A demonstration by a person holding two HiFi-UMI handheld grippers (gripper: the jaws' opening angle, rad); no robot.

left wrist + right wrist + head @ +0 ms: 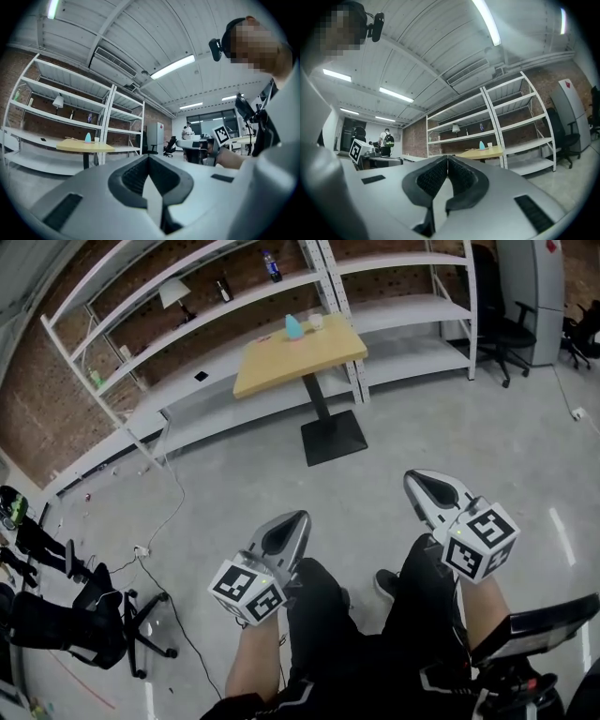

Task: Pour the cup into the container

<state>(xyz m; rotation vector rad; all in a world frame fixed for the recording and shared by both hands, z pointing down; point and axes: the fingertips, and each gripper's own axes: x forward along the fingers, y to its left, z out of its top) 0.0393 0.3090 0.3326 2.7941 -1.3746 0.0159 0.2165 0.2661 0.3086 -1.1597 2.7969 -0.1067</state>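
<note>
Far ahead stands a wooden table (300, 357) with a light-blue container (293, 327) and a small white cup (316, 321) near its back edge. Both show small in the left gripper view, container (87, 137) and cup (97, 139), and in the right gripper view, container (482, 145) and cup (489, 145). My left gripper (302, 516) and right gripper (412, 480) are held level over the floor in front of the person's legs, well short of the table. Both are shut and hold nothing, as their own views show for the left gripper (149, 157) and the right gripper (447, 157).
White metal shelving (187, 324) runs along the brick wall behind the table. A black square table base (334, 437) sits on the concrete floor. Cables (169, 512) and black office chairs (84, 615) lie at the left; another chair (502, 329) stands far right. A person (386, 140) stands far off.
</note>
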